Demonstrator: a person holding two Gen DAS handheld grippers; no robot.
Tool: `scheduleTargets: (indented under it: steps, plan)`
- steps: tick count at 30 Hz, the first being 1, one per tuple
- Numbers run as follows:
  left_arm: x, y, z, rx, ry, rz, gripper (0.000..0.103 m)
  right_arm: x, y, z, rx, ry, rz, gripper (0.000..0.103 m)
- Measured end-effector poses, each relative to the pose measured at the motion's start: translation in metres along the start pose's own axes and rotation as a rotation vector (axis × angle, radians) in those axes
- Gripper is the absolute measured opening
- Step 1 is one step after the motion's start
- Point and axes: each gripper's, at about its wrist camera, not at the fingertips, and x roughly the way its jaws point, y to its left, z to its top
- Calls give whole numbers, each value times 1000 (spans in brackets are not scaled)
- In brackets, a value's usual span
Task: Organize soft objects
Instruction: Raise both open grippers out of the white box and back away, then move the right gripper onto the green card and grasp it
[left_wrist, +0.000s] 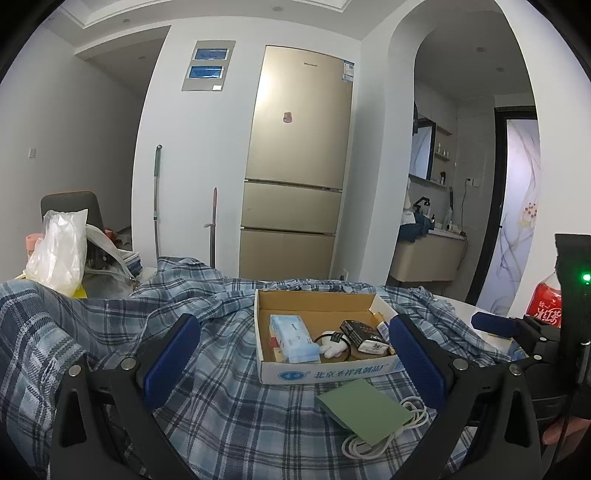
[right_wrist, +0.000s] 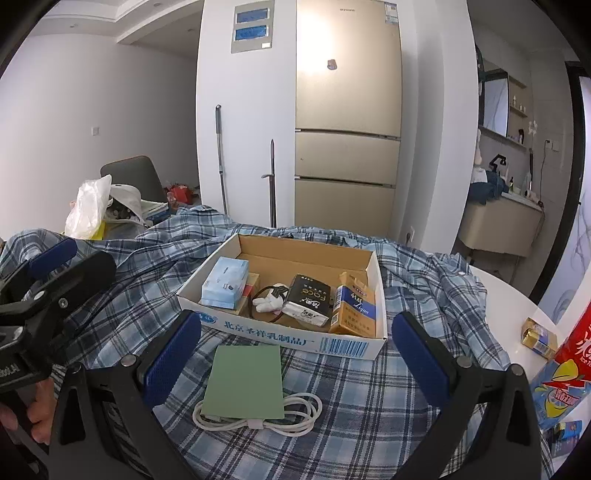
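Right wrist view gave us the clearest look at the shirt (right_wrist: 332, 406): a blue plaid one, spread rumpled across the table (right_wrist: 517, 295), not yet folded. On it sat a box (right_wrist: 295, 341), dead centre, holding a tissue pack (right_wrist: 225, 282), a small white toy (right_wrist: 269, 301), a black pack (right_wrist: 308, 299) and a yellow-and-blue carton (right_wrist: 352, 308). At the box's 6 o'clock lay a green pad (right_wrist: 245, 380) over a coiled white cable (right_wrist: 295, 417).

We judged the task barely begun. Some small things were already in the box, but the shirt, the softest item there, still lay under everything; it would need clearing and folding.

Our right gripper (right_wrist: 295, 354) stood fully released, pads wide apart, framing the box's near edge and the pad, touching nothing. Our left gripper (left_wrist: 293, 365) was likewise wide open and empty in its own view, hovering over the shirt with the box between its pads.

Outward, at 3 o'clock, a red bottle (right_wrist: 576, 339) stood at the table's edge; at 10 o'clock, plastic bags (right_wrist: 88, 206); at 12 o'clock, a fridge (right_wrist: 347, 110).
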Motion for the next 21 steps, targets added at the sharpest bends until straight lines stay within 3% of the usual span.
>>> scheduleTargets:
  steps: [8,21]
  plan:
    - [1,-1,0,4,7,17,103,15,9,-3,0,108,47,103]
    - [13,16,-2,-84,71,65,103,58,28,-17,-32,332,111,103]
